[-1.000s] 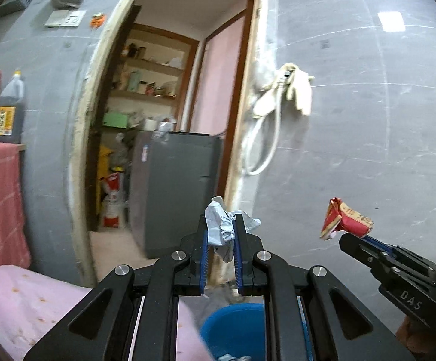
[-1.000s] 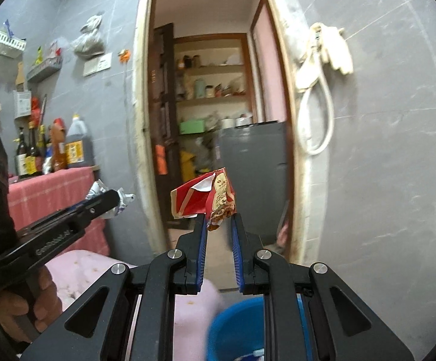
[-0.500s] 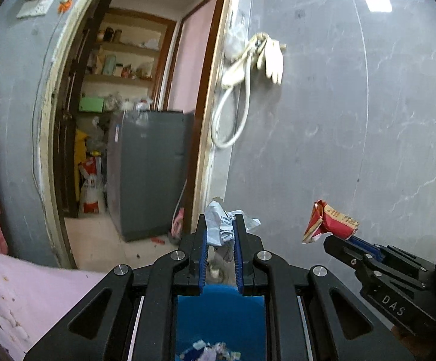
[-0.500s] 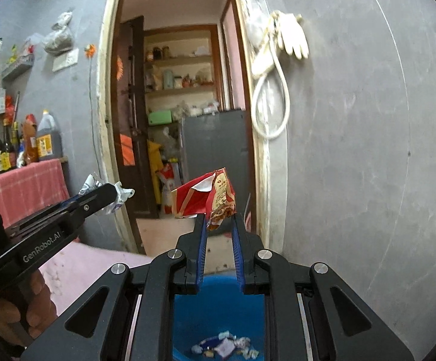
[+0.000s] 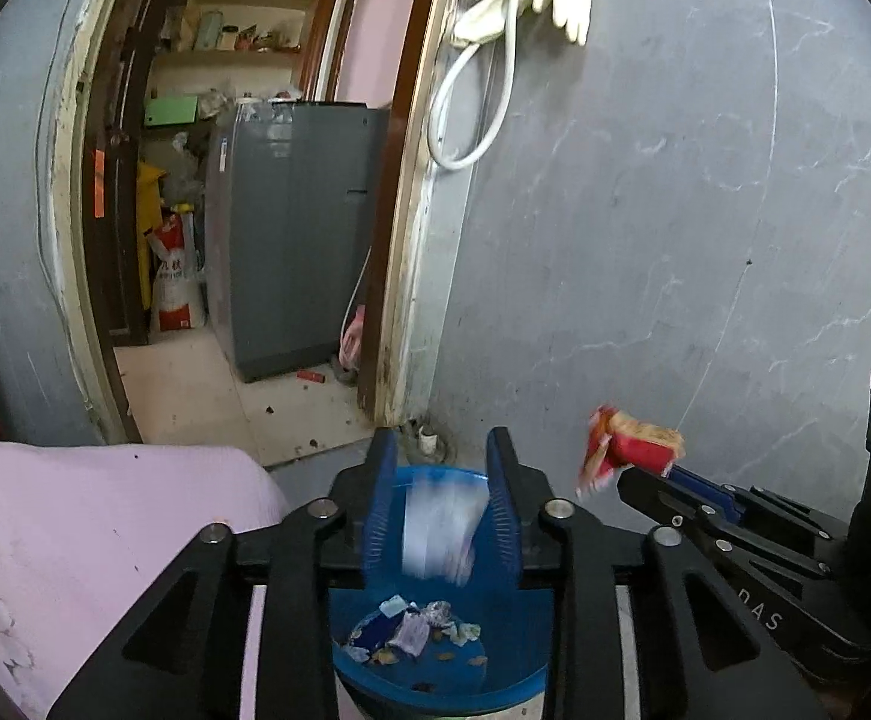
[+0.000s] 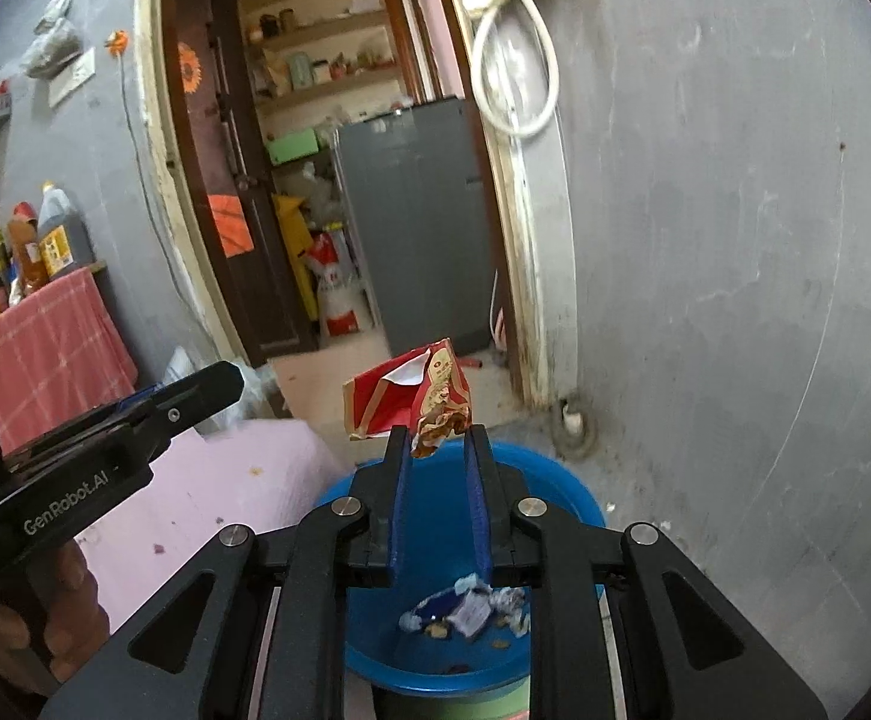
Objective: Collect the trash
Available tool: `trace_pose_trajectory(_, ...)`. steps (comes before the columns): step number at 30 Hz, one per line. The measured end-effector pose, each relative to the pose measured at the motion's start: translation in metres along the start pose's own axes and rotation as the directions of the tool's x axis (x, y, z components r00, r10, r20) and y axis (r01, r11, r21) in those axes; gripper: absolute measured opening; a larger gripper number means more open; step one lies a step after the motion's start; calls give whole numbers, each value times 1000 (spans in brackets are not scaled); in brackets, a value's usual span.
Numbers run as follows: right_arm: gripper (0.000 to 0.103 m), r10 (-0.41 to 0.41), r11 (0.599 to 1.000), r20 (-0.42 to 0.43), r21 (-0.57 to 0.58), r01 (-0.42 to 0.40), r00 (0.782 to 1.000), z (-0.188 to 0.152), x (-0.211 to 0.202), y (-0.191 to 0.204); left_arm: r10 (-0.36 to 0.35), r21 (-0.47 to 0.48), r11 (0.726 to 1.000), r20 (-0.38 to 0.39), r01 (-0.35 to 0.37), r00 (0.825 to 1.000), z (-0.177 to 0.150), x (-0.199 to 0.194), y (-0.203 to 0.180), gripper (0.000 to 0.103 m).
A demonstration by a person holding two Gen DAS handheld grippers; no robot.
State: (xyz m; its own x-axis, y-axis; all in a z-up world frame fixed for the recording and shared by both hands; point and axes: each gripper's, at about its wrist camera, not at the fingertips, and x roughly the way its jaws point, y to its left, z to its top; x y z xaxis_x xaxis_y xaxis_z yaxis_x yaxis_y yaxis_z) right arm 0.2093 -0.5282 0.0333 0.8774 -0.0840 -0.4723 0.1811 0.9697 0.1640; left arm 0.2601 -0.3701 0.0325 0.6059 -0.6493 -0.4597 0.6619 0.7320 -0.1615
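Note:
My left gripper [image 5: 441,450] is open above the blue bin [image 5: 495,684]. A crumpled white wrapper [image 5: 438,531] is a falling blur between its fingers, over the bin. Several scraps [image 5: 414,636] lie in the bin. My right gripper [image 6: 438,438] has its jaws slightly apart over the same bin [image 6: 561,480], and the red snack wrapper [image 6: 417,399] sits loose at its fingertips. In the left wrist view the red wrapper [image 5: 627,441] shows at the tip of the right gripper [image 5: 645,474]. The left gripper [image 6: 219,384] shows in the right wrist view.
A pink-covered surface [image 5: 105,516] lies left of the bin. A grey wall [image 5: 675,240] stands right behind it. An open doorway [image 5: 255,180] leads to a room with a grey appliance [image 5: 297,234]. A floor drain [image 6: 573,426] sits by the door frame.
Both grippers moved forward and tilted down over the bin. The left gripper opened and the white wrapper is dropping. The right jaws have parted a little around the red wrapper.

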Motion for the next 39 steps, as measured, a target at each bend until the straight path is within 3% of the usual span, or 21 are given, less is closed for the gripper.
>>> trace_pose_trajectory(4, 20, -3, 1000, -30, 11, 4, 1000, -4, 8, -5, -3, -12, 1000, -19, 2, 1000, -6, 7, 5, 37)
trace_pose_trajectory(7, 28, -7, 1000, -33, 15, 7, 999, -4, 9, -6, 5, -20, 1000, -23, -5, 1000, -6, 7, 7, 39)
trace_pose_trajectory(13, 32, -8, 1000, -5, 8, 8, 1000, 1, 0, 1, 32, -60, 998, 11, -32, 999, 0, -18, 19, 55)
trace_pose_trajectory(16, 40, 1, 1000, 25, 0, -1, 1000, 5, -13, 8, 59, -83, 995, 46, -55, 997, 3, -42, 27, 68)
trace_pose_trajectory(18, 47, 8, 1000, 56, -9, -7, 998, 8, -25, 15, 84, -99, 992, 81, -76, 993, 5, -63, 33, 86)
trace_pose_trajectory(21, 56, 20, 1000, 108, -24, -18, 994, 12, -48, 28, 130, -129, 985, 135, -112, 982, 5, -98, 44, 100)
trace_pose_trajectory(24, 74, 33, 999, 146, -33, -29, 989, 14, -70, 43, 164, -154, 978, 164, -139, 973, 2, -135, 56, 101)
trace_pose_trajectory(33, 103, 68, 997, 249, -52, -57, 966, 4, -137, 88, 266, -165, 958, 218, -233, 939, -26, -235, 69, 101)
trace_pose_trajectory(39, 103, 121, 992, 289, -70, -105, 950, -15, -168, 124, 353, -148, 934, 222, -326, 909, -52, -290, 67, 102)
